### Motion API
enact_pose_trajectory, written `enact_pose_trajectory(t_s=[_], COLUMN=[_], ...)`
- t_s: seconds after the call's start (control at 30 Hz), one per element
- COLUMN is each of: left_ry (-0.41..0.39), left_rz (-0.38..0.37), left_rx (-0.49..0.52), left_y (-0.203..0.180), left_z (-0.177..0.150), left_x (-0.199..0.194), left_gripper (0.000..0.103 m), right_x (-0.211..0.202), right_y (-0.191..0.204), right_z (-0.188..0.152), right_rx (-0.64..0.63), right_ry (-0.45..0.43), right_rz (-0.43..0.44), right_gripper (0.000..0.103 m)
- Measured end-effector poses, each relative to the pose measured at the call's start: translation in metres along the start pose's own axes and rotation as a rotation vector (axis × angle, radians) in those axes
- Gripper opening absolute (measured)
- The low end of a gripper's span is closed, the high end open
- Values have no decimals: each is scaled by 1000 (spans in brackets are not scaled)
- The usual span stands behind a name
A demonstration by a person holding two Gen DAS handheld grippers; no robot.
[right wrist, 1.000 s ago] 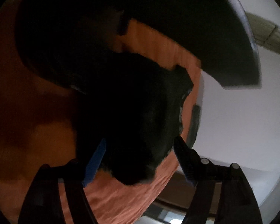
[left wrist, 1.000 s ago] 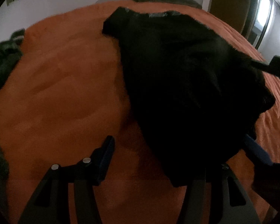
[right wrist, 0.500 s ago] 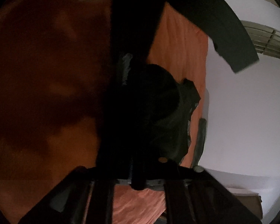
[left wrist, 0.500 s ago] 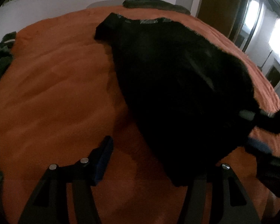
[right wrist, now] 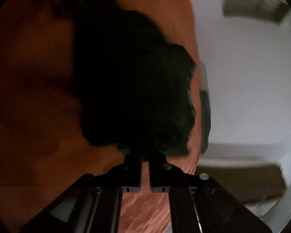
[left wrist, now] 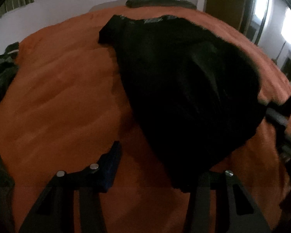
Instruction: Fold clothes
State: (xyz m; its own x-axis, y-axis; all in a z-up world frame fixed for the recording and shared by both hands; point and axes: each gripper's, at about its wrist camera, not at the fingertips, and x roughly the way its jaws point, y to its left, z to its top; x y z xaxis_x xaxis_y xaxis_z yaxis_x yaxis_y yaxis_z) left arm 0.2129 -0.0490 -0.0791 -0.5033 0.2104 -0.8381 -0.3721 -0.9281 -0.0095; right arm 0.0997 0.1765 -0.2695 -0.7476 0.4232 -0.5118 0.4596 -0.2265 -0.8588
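Observation:
A black T-shirt (left wrist: 180,89) lies spread on the orange bed cover (left wrist: 64,89), with its collar at the far end. My left gripper (left wrist: 157,167) is open at the shirt's near corner. Its blue-padded left finger (left wrist: 111,165) rests over bare cover, and the cloth's corner drapes over the right finger. In the right wrist view my right gripper (right wrist: 144,165) is shut on the T-shirt's (right wrist: 133,77) side edge, the dark cloth bunched just past the fingertips. That gripper also shows at the right edge of the left wrist view, blurred.
A heap of dark clothes (left wrist: 0,73) lies at the bed's left side. A dark garment or pillow (left wrist: 159,2) sits at the far edge below the white wall. A brown door (left wrist: 227,5) and bright window stand at the right.
My right gripper, open around the shirt's edge a second ago, has shut on it. The left gripper stays open at the near corner and has hardly moved.

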Motion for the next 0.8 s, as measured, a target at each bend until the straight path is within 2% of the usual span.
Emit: enact_pose_trajectory(t_s=[0.1,0.13,0.17,0.2,0.27,0.33,0.43,0.53,0.6,0.7,0.8], left_ry=[-31,-42,-42,-42,-43,-43,-44,-44,-45,-20,51], left_rz=[-111,-126,-128,-130,-134,-138,-144,-149,-153,-154,-150], left_rx=[-23,-21,-20,-20,-18,-17,-15,-13,-12,19,95], left_y=[7,8,8,8,9,9,10,11,12,7,-7], left_z=[2,4,10,16,28,40,57,75,87,101,107], left_x=[-17,-22,-23,-25,-28,-30,-34,-38,-41,-34,-6], left_gripper=[54,58,60,61,62,62,62,62,62,62,61], right_x=[10,7,5,7,11,13,13,8,-39,-10,5], right_y=[12,8,4,-5,-19,-29,-49,-67,-51,-69,-63], right_z=[-15,-17,-20,-21,-23,-27,-28,-27,-12,0,11], right_rx=[-62,-56,-45,-15,20,45,131,219,243,299,262], right_ry=[-43,-58,-71,-73,-73,-85,-116,-156,-154,-127,-116], right_rz=[-1,-12,-16,15,63,92,150,185,121,78,32], right_gripper=[4,5,6,7,18,25,28,28,28,11,8])
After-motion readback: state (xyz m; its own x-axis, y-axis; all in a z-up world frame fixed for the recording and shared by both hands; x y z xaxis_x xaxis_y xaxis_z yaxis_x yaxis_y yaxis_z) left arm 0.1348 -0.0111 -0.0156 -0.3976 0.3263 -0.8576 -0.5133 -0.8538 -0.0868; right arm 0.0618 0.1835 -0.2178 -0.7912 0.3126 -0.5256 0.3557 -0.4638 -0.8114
